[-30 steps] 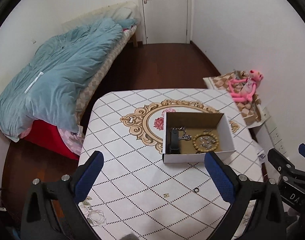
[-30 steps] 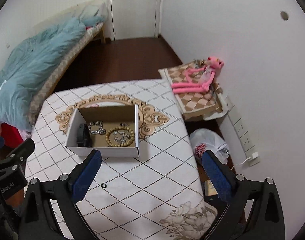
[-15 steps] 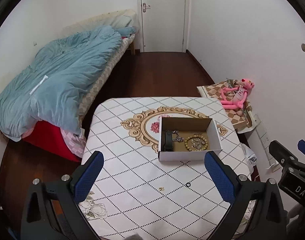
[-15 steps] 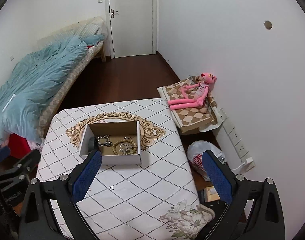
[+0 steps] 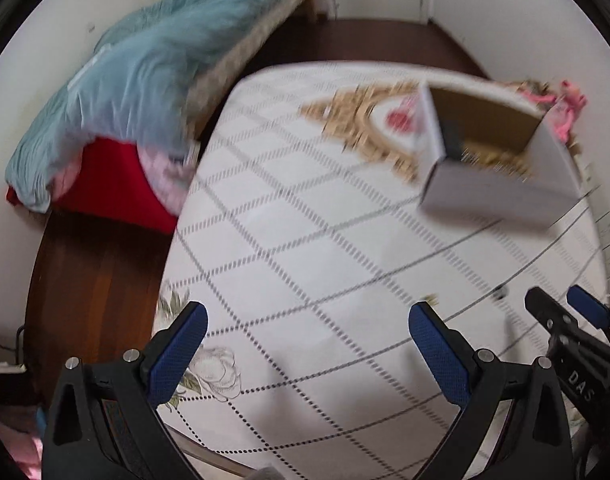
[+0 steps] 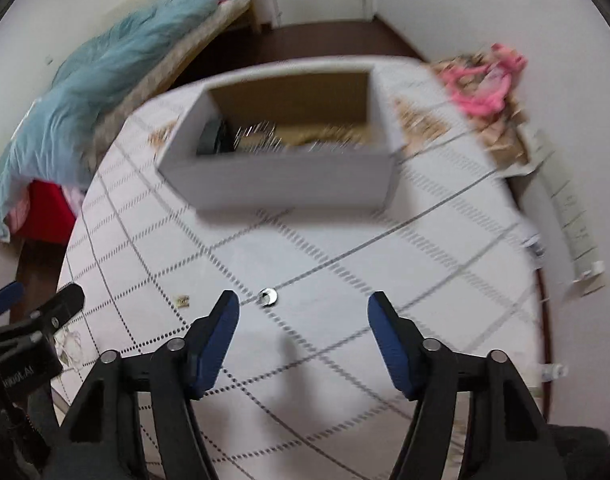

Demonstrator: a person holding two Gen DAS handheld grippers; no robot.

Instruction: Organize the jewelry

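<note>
Room: bed with teal duvet off to the left, dark wood floor, pink plush toy on the right by the wall. Both views are motion-blurred.
Table: white cloth with a diamond grid and a gold medallion under the box.
Box: open cardboard box at the far middle of the table; a dark item, something silvery and beads lie inside (too smeared to name further).
Right gripper: jaws apart, empty, low over the cloth.
Left gripper: jaws wide apart, empty, well off to the left.
Ring: small metal ring flat on the cloth, just ahead of the right gripper, nearer its left finger than centre. No long axis to align with.
Small gold piece: lies left of the ring, between the two grippers.
Nearer hand: the right, by my reading; a slight leftward shift would centre the ring.
</note>
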